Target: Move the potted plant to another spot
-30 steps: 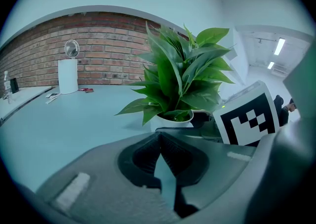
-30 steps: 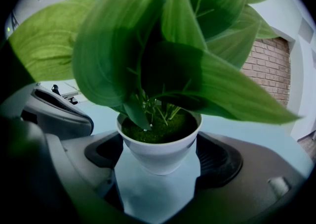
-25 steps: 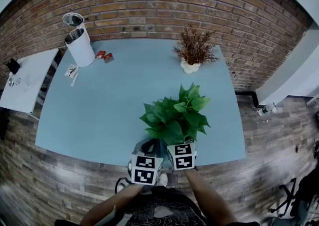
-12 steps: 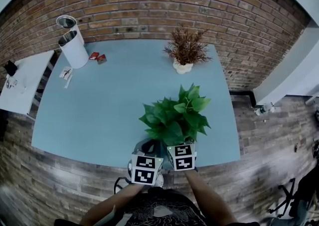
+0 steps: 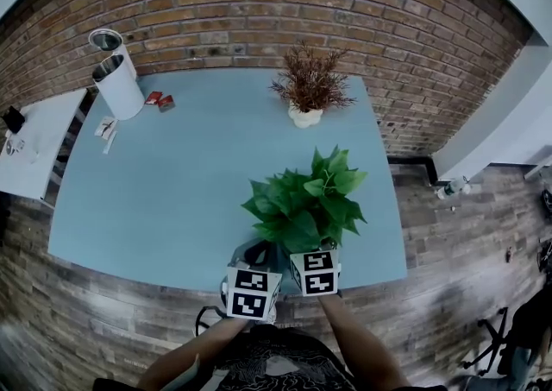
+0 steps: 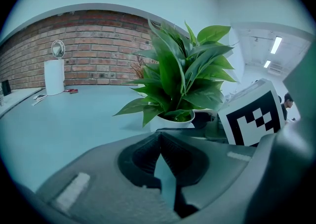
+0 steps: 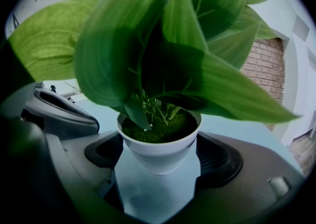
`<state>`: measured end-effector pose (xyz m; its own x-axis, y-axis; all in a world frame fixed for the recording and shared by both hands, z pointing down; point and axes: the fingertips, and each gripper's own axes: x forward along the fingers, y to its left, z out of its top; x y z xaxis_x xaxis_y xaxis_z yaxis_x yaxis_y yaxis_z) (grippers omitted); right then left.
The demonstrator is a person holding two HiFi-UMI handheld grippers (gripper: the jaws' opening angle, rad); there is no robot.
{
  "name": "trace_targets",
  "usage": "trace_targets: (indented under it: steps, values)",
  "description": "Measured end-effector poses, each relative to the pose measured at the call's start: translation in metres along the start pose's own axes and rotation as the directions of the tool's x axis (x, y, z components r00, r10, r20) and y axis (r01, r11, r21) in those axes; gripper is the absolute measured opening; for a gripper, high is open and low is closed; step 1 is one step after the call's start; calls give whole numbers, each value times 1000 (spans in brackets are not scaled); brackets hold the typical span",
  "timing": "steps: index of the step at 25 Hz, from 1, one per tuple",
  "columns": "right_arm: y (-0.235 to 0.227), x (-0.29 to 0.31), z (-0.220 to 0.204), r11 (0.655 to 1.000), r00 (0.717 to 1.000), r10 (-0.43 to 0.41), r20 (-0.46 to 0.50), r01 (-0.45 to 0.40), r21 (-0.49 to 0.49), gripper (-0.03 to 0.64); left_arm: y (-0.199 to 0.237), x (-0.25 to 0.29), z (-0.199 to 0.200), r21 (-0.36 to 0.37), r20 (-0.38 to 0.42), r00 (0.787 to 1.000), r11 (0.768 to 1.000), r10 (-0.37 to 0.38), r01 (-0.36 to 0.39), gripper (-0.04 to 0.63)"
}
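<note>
The potted plant (image 5: 304, 204) has broad green leaves and a small white pot (image 7: 159, 151). My right gripper (image 7: 160, 155) is shut on that pot, one jaw against each side, with blue tabletop showing under the pot's base. In the head view the right gripper (image 5: 312, 267) sits under the leaves at the front edge of the blue table (image 5: 172, 173). My left gripper (image 5: 253, 287) is just left of it, shut on nothing. In the left gripper view its jaws (image 6: 158, 136) meet at the tips, and the plant (image 6: 180, 77) stands close ahead to the right.
A dried brown plant in a white pot (image 5: 306, 91) stands at the table's back centre. A white cylinder with a round top (image 5: 116, 83), small red items (image 5: 158, 101) and papers (image 5: 105, 129) lie at the back left. A white side table (image 5: 34, 143) adjoins left; a brick wall runs behind.
The table and the things on it have slid left in the head view while both grippers and the plant kept their place, so the plant has shifted right along the front edge.
</note>
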<state>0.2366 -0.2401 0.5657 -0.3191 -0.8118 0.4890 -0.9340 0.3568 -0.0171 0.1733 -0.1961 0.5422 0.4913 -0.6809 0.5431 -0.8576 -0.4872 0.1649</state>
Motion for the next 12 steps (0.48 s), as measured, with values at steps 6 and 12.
trace_targets:
  steps: [6, 12]
  values:
    - [-6, 0, 0, 1000, 1000, 9, -1, -9, -5, 466, -7, 5, 7, -4, 4, 1000, 1000, -10, 10, 0]
    - [-5, -3, -3, 1000, 1000, 10, -4, -10, 15, 466, -5, 1, 5, -8, -1, 1000, 1000, -1, 1, -2]
